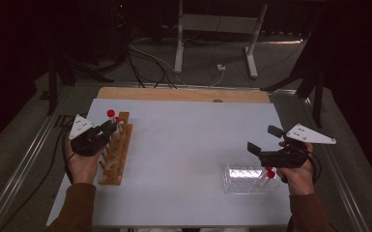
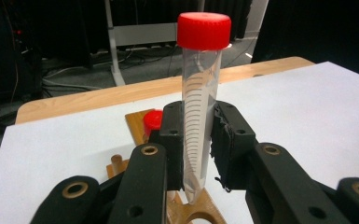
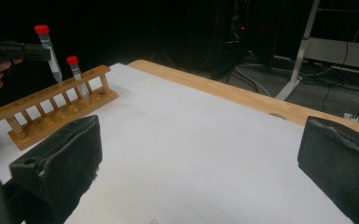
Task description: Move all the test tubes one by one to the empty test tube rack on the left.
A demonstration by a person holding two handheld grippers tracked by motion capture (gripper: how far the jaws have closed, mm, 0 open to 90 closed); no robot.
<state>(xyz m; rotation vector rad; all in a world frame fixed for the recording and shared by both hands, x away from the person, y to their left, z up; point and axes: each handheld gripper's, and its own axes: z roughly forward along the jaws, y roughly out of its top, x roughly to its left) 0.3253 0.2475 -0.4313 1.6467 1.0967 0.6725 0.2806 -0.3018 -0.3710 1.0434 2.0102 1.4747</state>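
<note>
While the left gripper [image 2: 198,154] clamps an upright tube [image 2: 199,107] (red-capped) above the wooden rack [image 1: 116,152], the right gripper [image 3: 200,172] hovers agape.

Racks: two. One wooden rack [image 1: 115,153] at left of frame, one clear plastic rack [image 1: 244,179] at lower right

Red-capped tubes: four. Two at the wooden rack's far end, upper left: one held tube [image 1: 110,114], one seated tube [image 1: 118,121]. Two tubes in the clear rack [image 1: 270,173], caps touching

Claws: two, left claw [image 1: 107,128], right claw [image 1: 264,138]

Desk [image 1: 183,145]: one
</note>
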